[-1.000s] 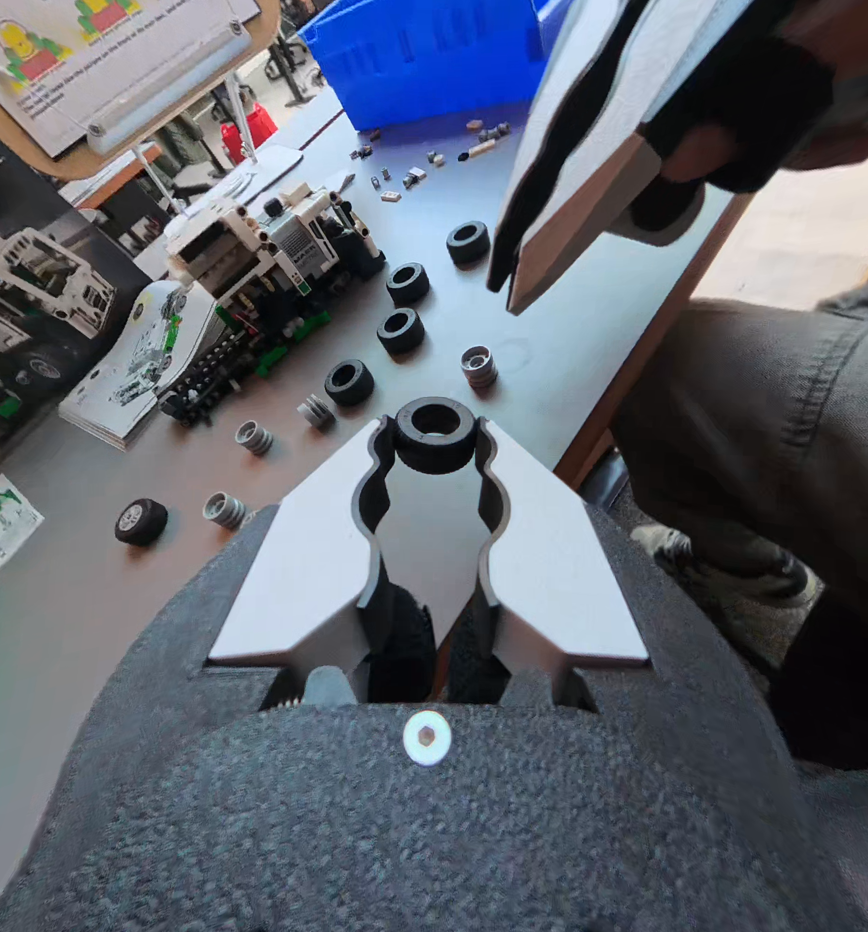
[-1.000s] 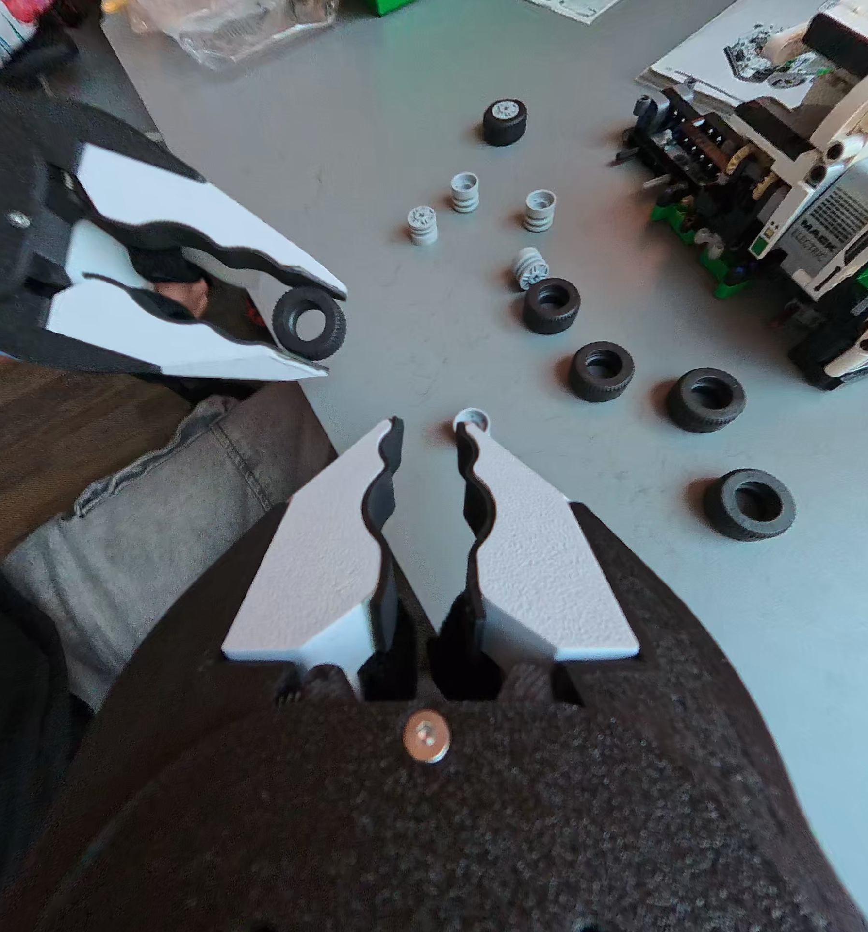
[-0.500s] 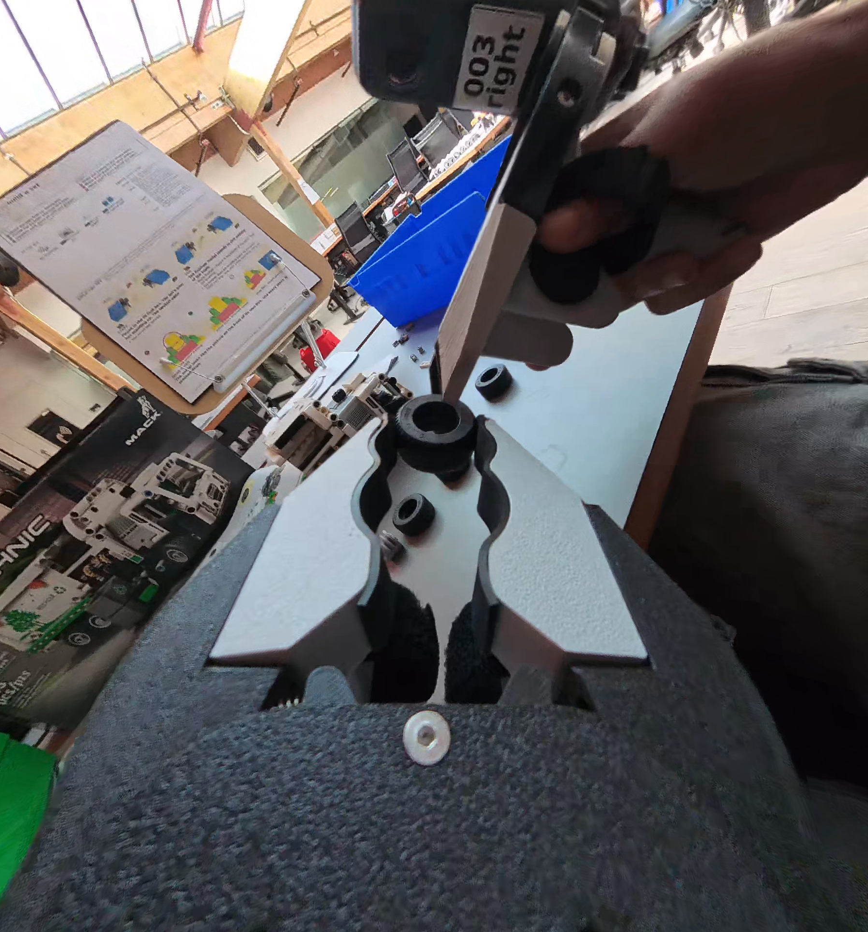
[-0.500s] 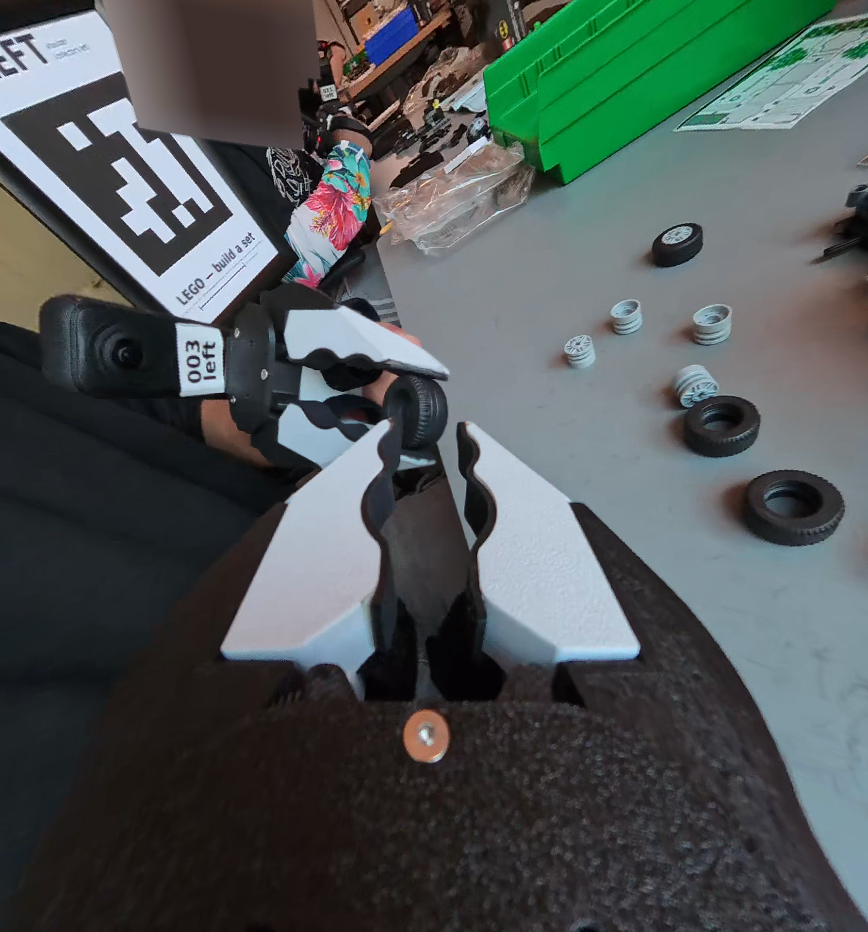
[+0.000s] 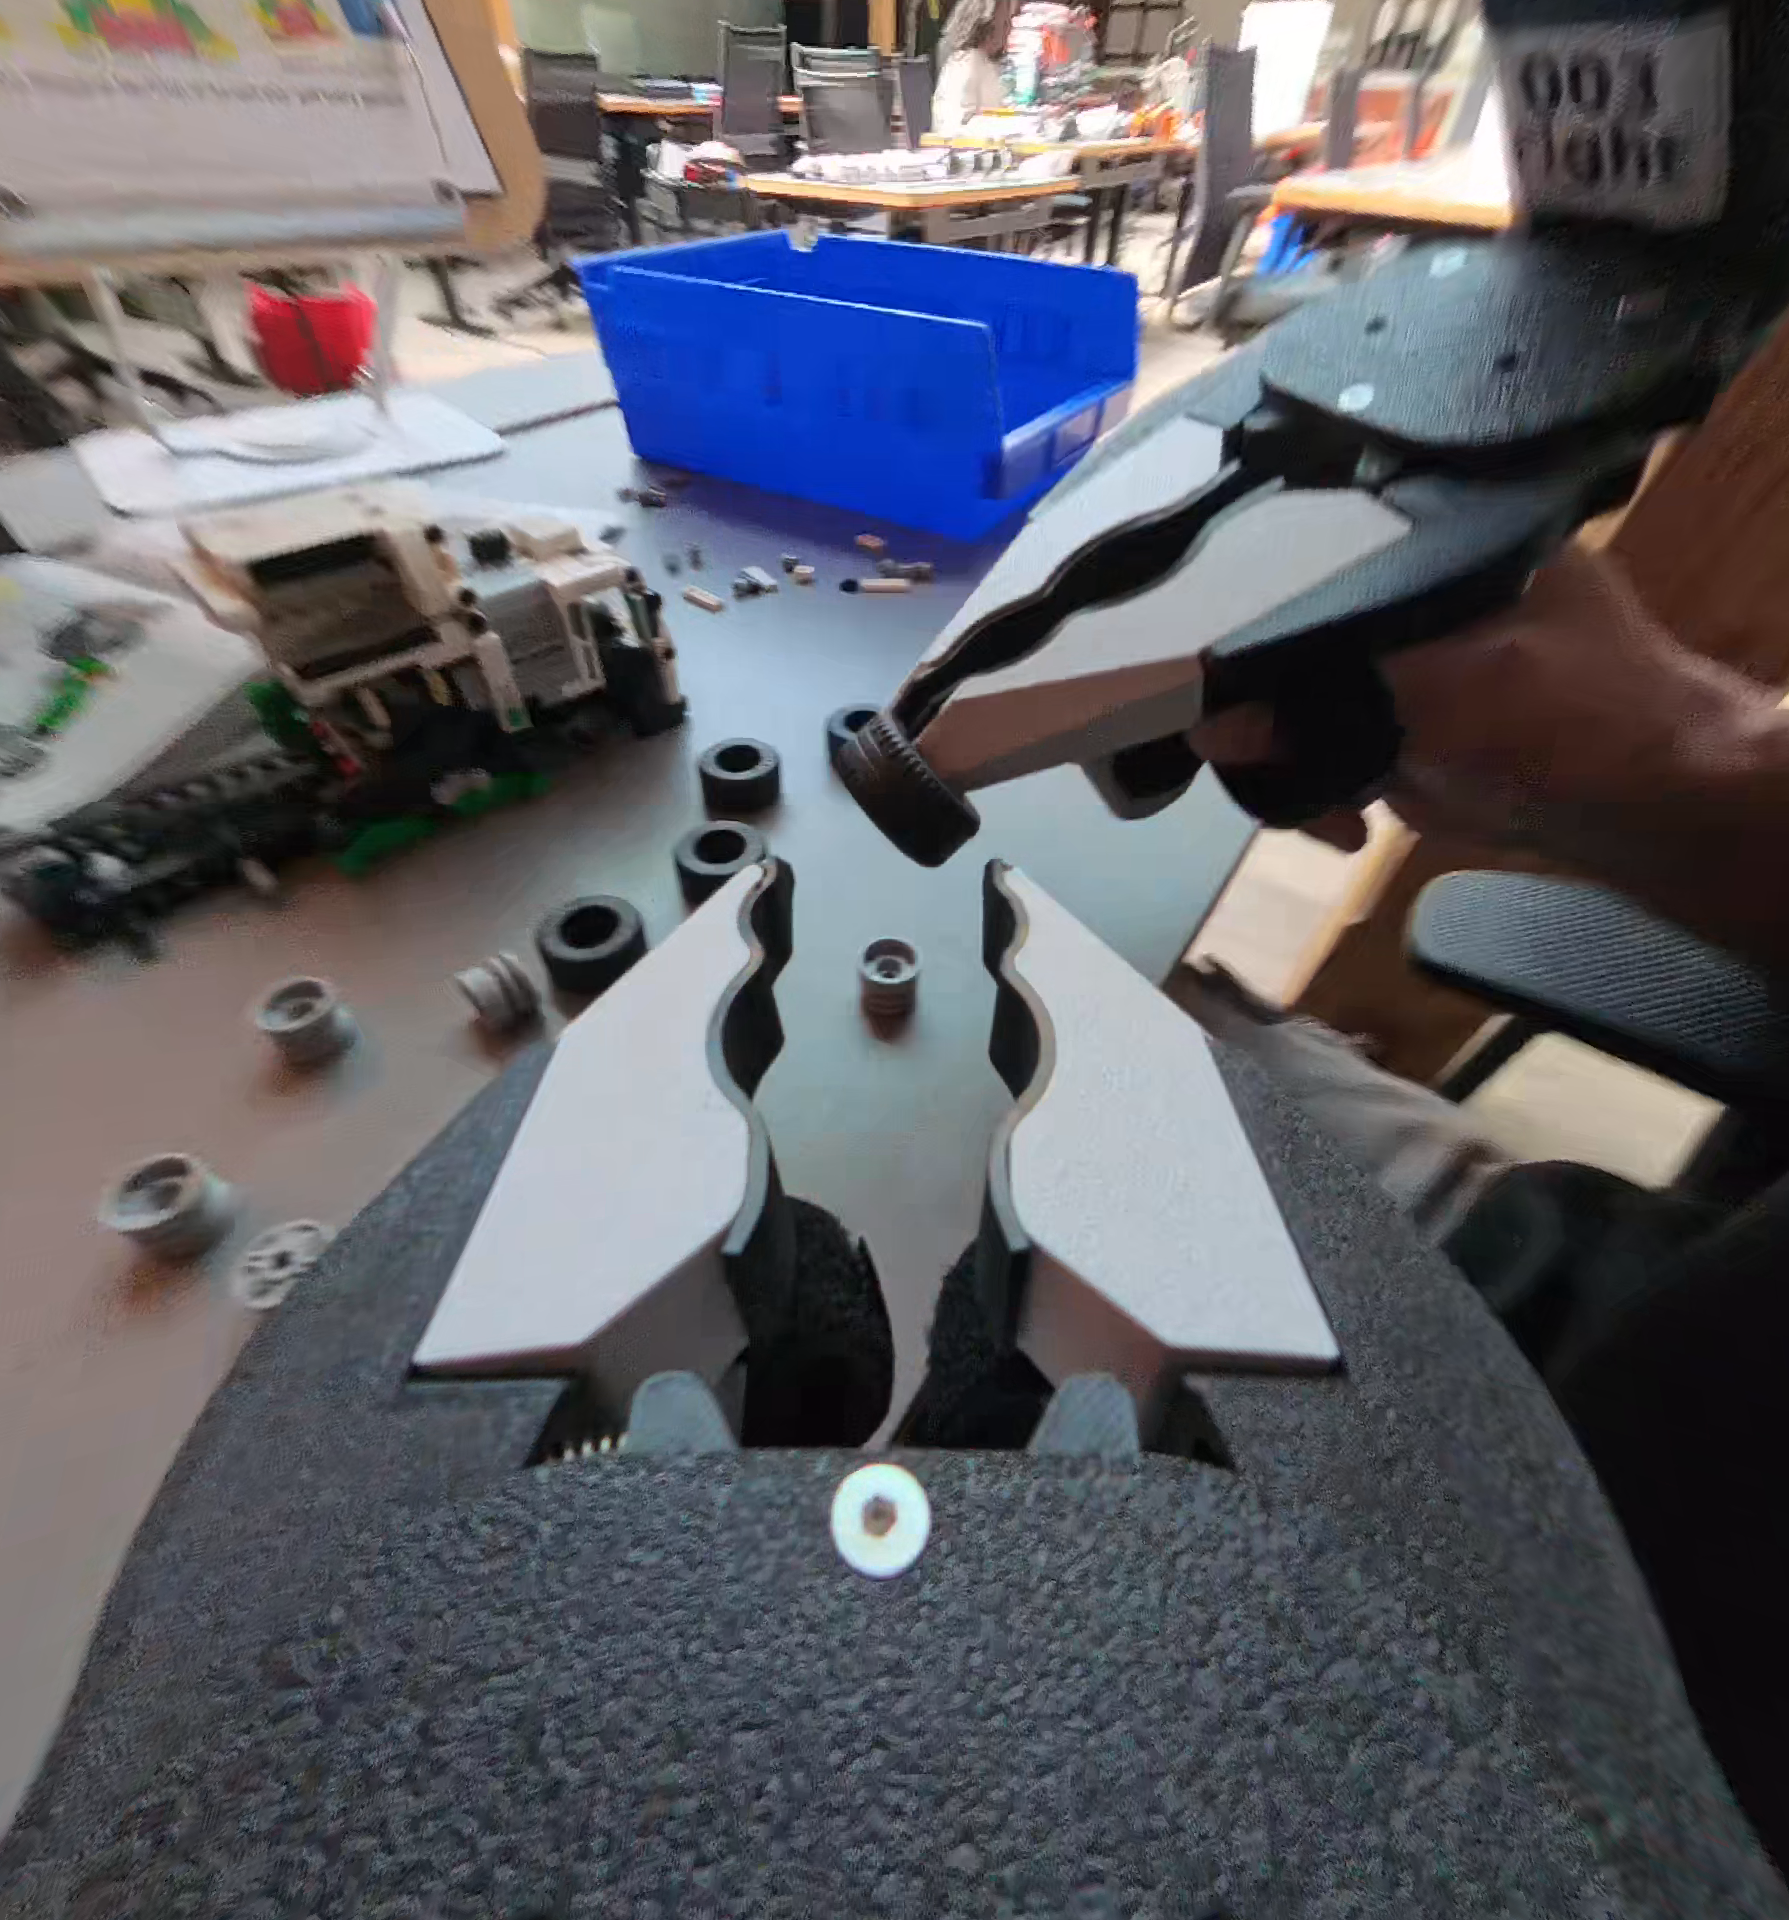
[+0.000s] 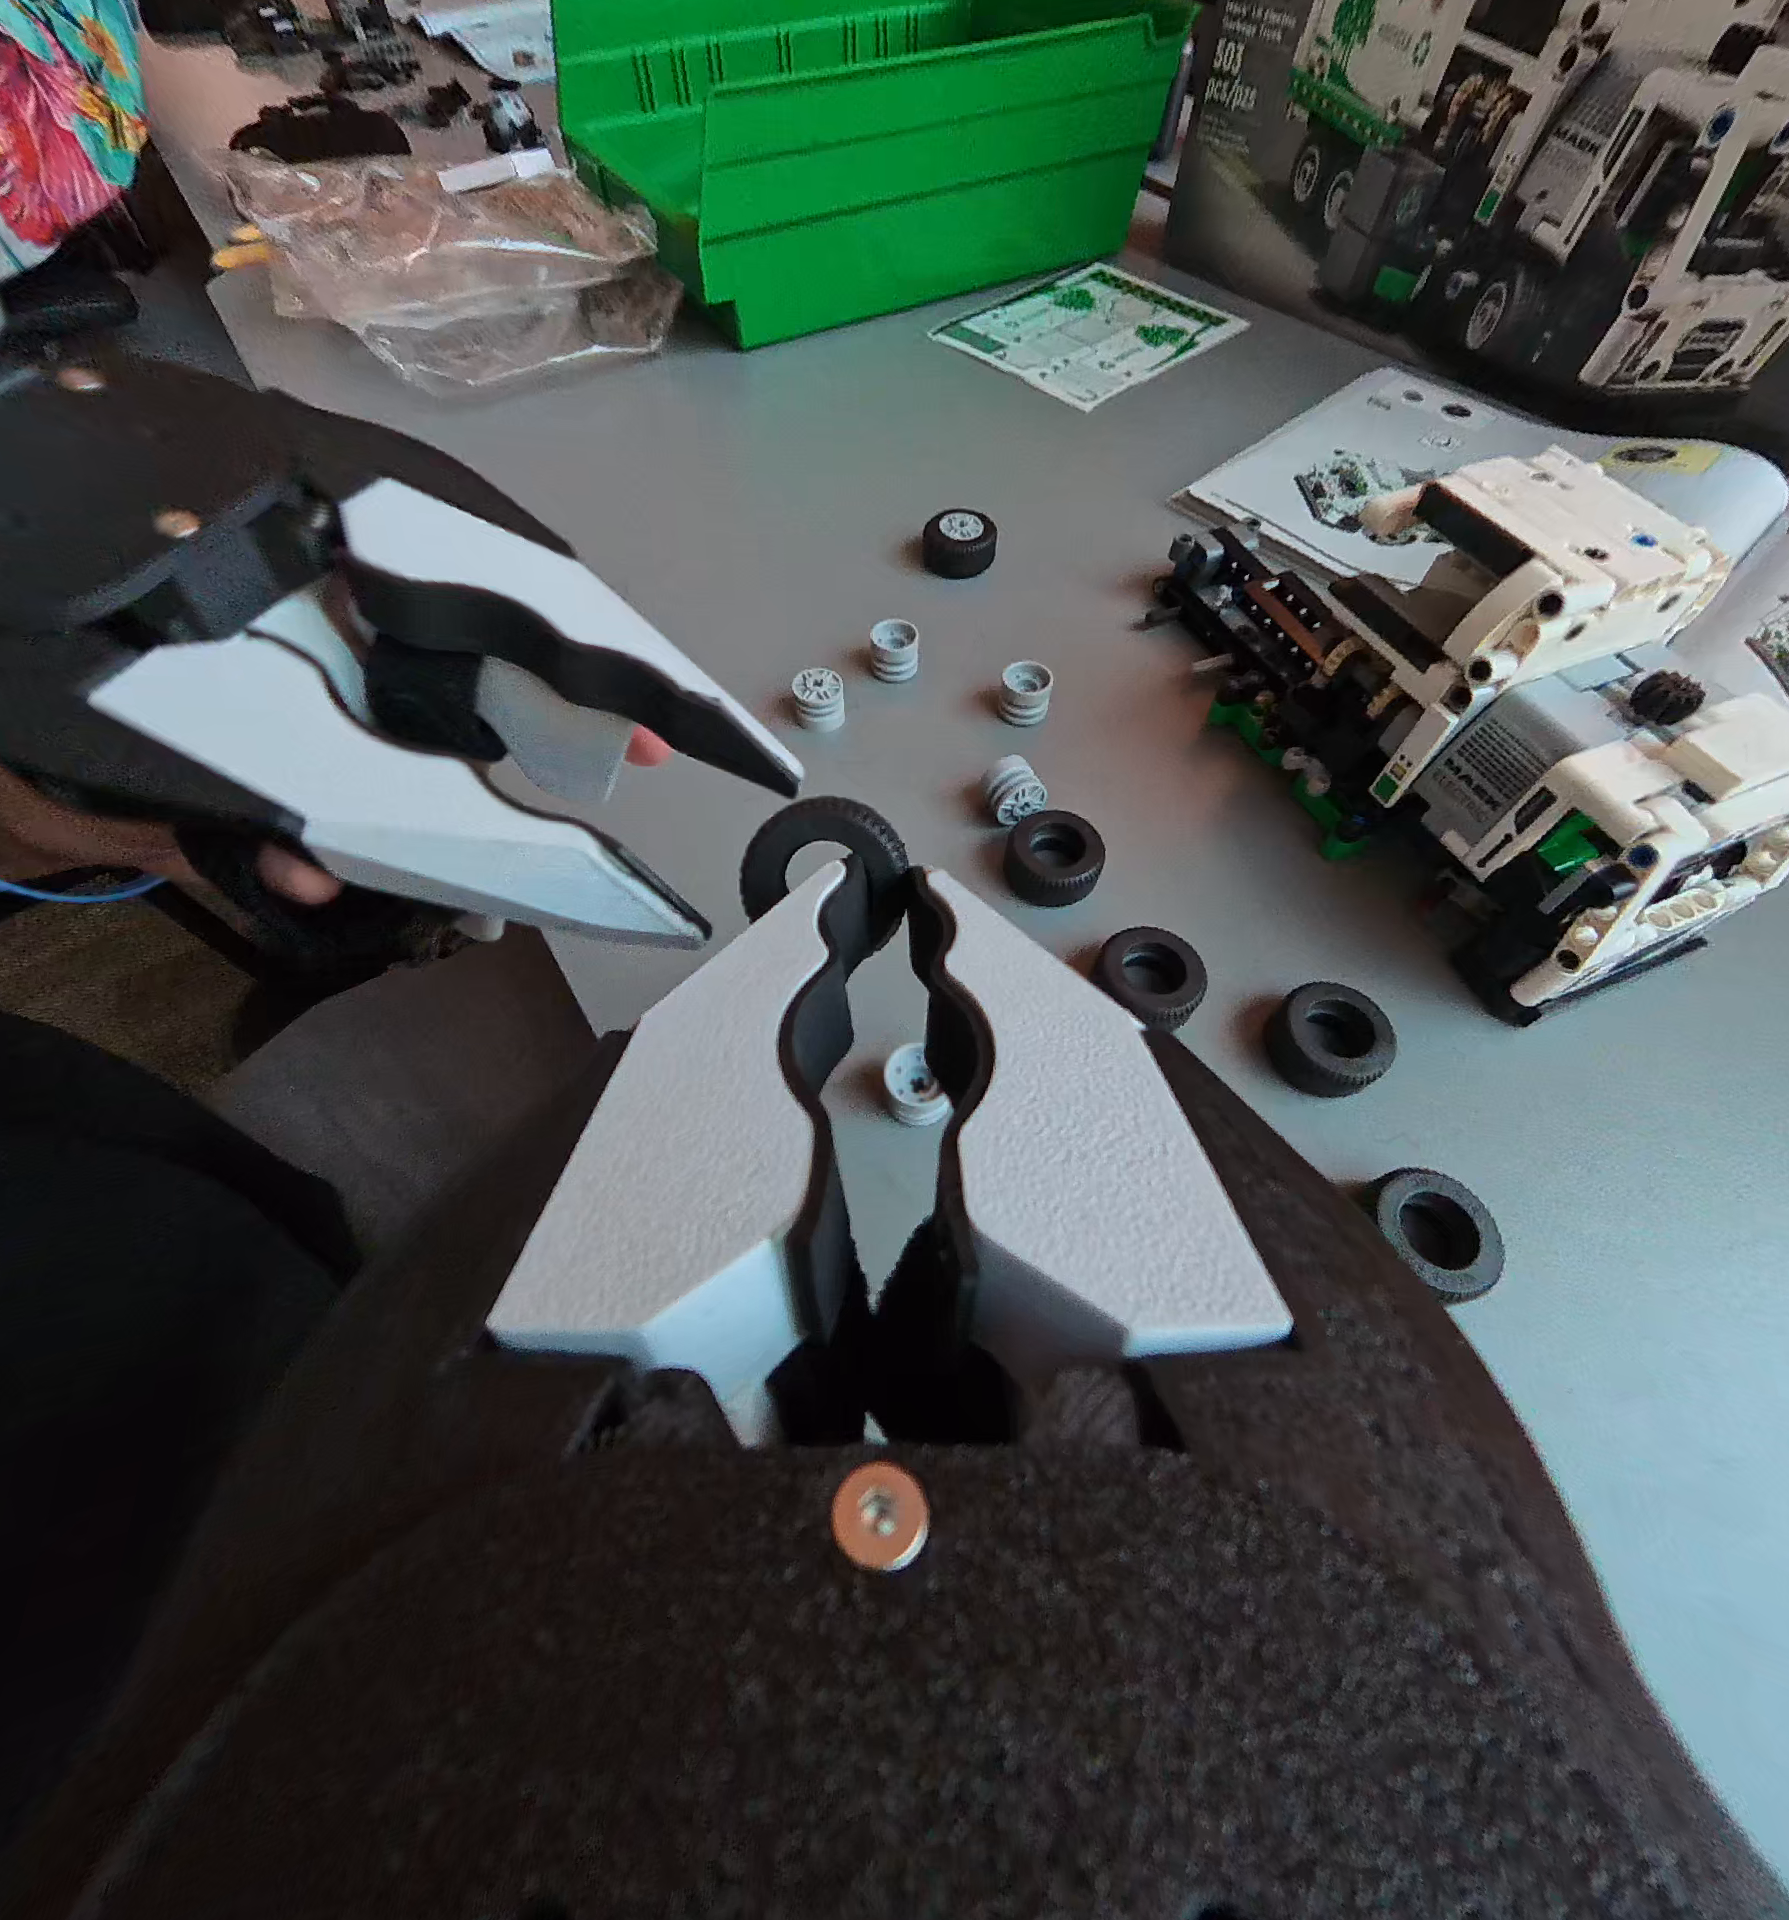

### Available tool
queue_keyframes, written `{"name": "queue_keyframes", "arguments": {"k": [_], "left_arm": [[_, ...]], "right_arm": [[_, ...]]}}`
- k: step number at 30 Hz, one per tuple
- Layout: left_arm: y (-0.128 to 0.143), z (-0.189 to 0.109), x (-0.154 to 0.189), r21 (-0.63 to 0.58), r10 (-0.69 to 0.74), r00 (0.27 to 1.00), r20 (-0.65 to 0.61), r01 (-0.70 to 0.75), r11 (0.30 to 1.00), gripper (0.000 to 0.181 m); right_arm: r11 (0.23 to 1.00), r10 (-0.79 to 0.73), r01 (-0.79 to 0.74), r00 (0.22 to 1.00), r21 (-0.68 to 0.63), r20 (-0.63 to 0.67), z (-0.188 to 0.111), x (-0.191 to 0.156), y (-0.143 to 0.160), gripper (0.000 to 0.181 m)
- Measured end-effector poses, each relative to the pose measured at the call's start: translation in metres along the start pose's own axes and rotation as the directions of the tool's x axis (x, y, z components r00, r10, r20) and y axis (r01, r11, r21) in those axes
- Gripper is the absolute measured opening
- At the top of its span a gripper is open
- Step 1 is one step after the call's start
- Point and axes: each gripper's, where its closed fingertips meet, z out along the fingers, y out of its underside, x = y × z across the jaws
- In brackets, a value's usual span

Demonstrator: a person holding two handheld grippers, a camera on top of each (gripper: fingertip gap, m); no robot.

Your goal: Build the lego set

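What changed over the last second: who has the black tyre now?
The tyre changed hands: a second ago the left claw pinched it; now that claw is open and empty, and the right claw is shut on its rim. The loose tyres, grey hubs and truck on the table have not moved.

blue bin, green bin, plastic bag

Beyond the grey table stretches a bright workroom where wooden-topped desks and dark office chairs stand in rows, a mesh chair armrest close by.
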Motion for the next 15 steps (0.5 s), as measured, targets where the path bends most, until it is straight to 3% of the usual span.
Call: {"name": "queue_keyframes", "arguments": {"k": [2,5,9,15], "left_arm": [[-0.005,0.0,0.007,-0.009,-0.202,0.969,-0.145,0.203,0.979,0.035],[-0.012,0.0,0.01,0.001,-0.321,0.917,-0.236,0.331,0.944,0.023],[-0.006,0.004,0.013,-0.041,-0.334,0.908,-0.253,0.334,0.942,0.015],[0.01,0.009,0.006,-0.102,-0.329,0.92,-0.213,0.313,0.944,0.012]], "right_arm": [[0.997,-0.065,0.066,0.997,0.026,-0.047,-0.002,-0.002,-0.003,0.007],[0.992,-0.116,0.12,0.99,0.041,-0.08,-0.002,-0.01,-0.004,0.007],[0.992,-0.118,0.122,0.986,0.025,-0.115,-0.003,-0.009,0.002,0.007],[0.999,-0.027,0.028,0.998,0.028,-0.053,-0.006,-0.006,0.016,0.01]]}}
